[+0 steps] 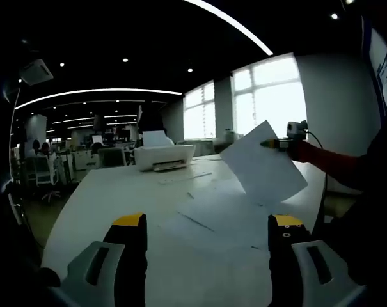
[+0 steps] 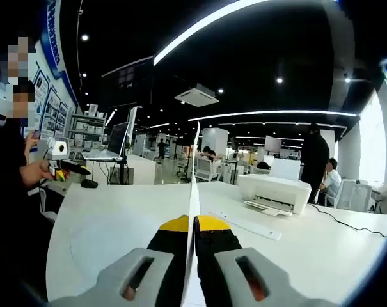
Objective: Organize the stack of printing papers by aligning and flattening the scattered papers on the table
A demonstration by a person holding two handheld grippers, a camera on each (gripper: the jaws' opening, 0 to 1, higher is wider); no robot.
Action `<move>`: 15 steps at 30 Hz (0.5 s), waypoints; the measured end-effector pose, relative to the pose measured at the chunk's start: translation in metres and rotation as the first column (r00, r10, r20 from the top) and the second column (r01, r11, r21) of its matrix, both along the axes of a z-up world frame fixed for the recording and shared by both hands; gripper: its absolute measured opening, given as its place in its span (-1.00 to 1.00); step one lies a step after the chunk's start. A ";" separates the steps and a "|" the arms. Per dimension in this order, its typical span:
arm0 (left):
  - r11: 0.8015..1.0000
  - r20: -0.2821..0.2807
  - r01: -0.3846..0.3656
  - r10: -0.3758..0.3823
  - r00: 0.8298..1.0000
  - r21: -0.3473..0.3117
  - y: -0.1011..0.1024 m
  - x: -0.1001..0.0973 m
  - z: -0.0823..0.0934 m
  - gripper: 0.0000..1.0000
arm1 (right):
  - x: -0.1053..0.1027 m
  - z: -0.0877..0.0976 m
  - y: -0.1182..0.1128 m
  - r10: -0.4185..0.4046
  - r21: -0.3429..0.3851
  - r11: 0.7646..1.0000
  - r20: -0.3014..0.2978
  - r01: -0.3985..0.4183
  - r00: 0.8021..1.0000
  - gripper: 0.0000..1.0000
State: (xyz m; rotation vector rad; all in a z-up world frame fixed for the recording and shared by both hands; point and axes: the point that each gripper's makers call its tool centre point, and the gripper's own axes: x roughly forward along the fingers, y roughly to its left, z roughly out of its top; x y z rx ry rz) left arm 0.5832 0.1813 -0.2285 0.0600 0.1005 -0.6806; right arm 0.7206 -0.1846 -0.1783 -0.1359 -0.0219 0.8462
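Paper is spread over the white table (image 1: 116, 185) in the left gripper view: loose sheets (image 1: 225, 220) lie flat and overlapping just ahead of the left gripper (image 1: 207, 225), partly out of line with one another. The jaws of that gripper are spread wide, with nothing between them, and are held above the near part of the table.

One sheet (image 1: 262, 163) is seen lifted clear of the table, tilted, above the far edge of the loose sheets. It is pinched at its upper right edge by the right gripper (image 1: 272, 144), behind which a red sleeve (image 1: 327, 160) is seen reaching in from the right.

In the right gripper view the same sheet (image 2: 194, 192) is seen edge-on as a thin white line rising between the jaws of the right gripper (image 2: 194, 225). The jaws are pressed together on it, yellow tips touching the paper on either side.

A white printer (image 1: 162, 155) stands farther back on the table, well apart from the sheets; in the right gripper view the printer (image 2: 274, 191) is seen to the right of the held sheet, with a ruler (image 2: 247, 225) lying on the table in front of it. A cable (image 2: 353, 224) runs across the table right of the printer.
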 end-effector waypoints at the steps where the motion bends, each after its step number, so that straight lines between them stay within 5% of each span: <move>1: 1.000 0.000 0.000 0.000 1.000 0.000 0.000 0.000 0.000 0.60 | -0.002 0.001 0.003 0.007 -0.013 1.000 0.003 -0.007 1.000 -1.00; 15: 1.000 -0.008 0.000 0.001 1.000 0.015 0.006 0.003 -0.005 0.57 | -0.018 0.009 0.022 0.059 -0.038 0.998 0.010 -0.058 0.998 -1.00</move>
